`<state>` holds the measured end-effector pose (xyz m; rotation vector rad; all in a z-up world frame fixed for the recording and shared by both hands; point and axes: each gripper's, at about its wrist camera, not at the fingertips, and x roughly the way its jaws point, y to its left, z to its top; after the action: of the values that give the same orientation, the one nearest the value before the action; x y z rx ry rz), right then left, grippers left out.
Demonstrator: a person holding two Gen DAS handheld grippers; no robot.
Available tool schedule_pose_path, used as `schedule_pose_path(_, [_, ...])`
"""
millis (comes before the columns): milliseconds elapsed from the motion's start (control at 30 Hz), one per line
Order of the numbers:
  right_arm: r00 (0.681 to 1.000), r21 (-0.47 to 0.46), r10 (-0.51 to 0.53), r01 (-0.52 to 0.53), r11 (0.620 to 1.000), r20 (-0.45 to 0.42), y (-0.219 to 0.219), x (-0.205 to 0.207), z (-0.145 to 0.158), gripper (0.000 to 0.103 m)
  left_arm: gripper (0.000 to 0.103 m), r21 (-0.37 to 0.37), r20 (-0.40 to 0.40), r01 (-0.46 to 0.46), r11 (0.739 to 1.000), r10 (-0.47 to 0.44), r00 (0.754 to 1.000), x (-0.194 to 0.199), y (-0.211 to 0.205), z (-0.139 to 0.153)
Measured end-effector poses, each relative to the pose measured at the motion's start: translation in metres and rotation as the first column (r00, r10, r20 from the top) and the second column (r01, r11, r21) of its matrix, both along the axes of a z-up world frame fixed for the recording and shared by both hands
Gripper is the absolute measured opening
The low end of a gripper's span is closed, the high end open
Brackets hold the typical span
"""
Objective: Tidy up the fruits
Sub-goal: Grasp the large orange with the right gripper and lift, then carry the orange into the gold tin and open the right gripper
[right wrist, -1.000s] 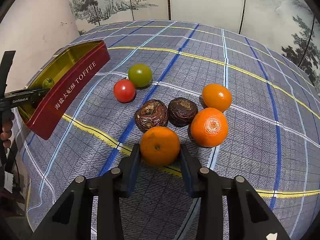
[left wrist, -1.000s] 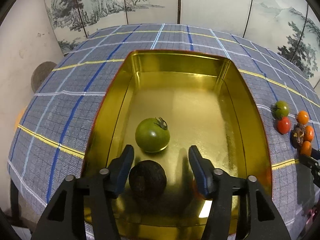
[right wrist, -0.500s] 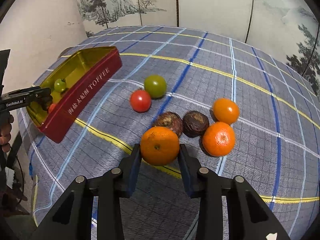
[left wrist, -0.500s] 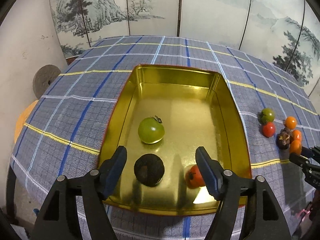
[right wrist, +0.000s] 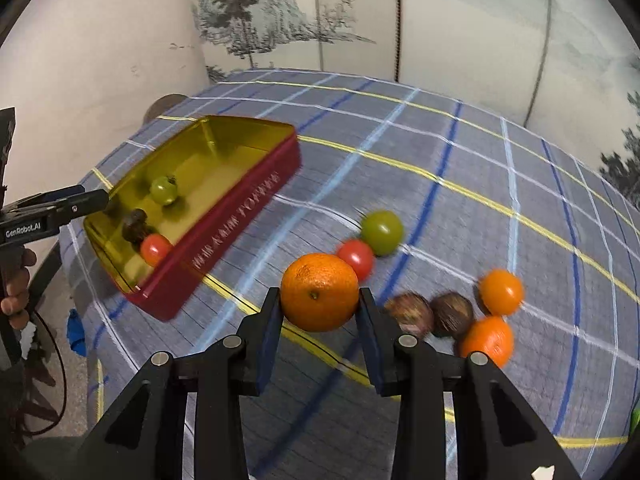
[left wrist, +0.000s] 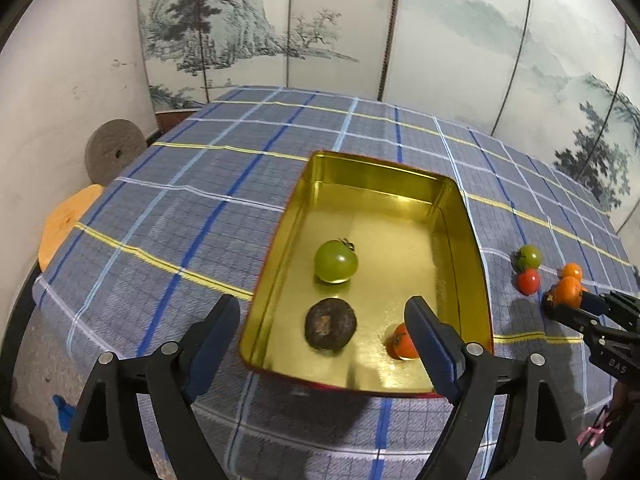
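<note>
A gold-lined red tin (left wrist: 476,248) (right wrist: 240,216) lies on the checked cloth. Inside it rest a green tomato (left wrist: 335,261), a dark wrinkled fruit (left wrist: 330,327) and a red tomato (left wrist: 403,341). My left gripper (left wrist: 324,332) hovers above the tin's near end, its jaws opening, nothing between them. My right gripper (right wrist: 318,312) is shut on an orange (right wrist: 319,291), lifted off the cloth. On the cloth lie a green tomato (right wrist: 382,232), a red tomato (right wrist: 356,258), two dark fruits (right wrist: 410,314), and two oranges (right wrist: 501,292).
A painted folding screen (left wrist: 360,40) stands behind the table. Left of the table are a round grey disc (left wrist: 114,152) and an orange stool top (left wrist: 66,224). A person's hand (right wrist: 16,288) holds the left gripper at the left edge of the right wrist view.
My left gripper widened and drew back and up from the tin, leaving the dark fruit inside. My right gripper lifted the orange off the cloth and moved it toward the tin.
</note>
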<state>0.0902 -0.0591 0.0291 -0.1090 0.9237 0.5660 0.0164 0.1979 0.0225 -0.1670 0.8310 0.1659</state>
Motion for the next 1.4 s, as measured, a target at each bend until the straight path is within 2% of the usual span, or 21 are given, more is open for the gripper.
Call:
schedule_pose_path(267, [0.995, 0.038, 0.094, -0.095, 0.995, 0.027, 0.047, 0.009, 0.018, 0.034, 0.086, 0.013, 0.009, -0.088, 0.996, 0.088, 0.996, -0.018, 0.026, 0.008])
schedule_pose_path(567, [0.979, 0.061, 0.201, -0.203, 0.977, 0.038, 0.103, 0.017, 0.027, 0.034, 0.086, 0.022, -0.010, -0.183, 0.983, 0.183, 0.983, -0.029, 0.054, 0.004])
schedule_pose_path(933, [0.955, -0.008, 0.295, -0.295, 0.955, -0.012, 0.162, 0.025, 0.007, 0.034, 0.086, 0.031, -0.041, -0.233, 0.972, 0.234, 0.971, -0.033, 0.069, -0.005])
schedule_pose_path(1400, [0.944, -0.093, 0.323, -0.328, 0.940, -0.060, 0.187, 0.031, -0.017, 0.034, 0.086, 0.034, -0.059, -0.243, 0.969, 0.245, 0.968, -0.035, 0.076, -0.011])
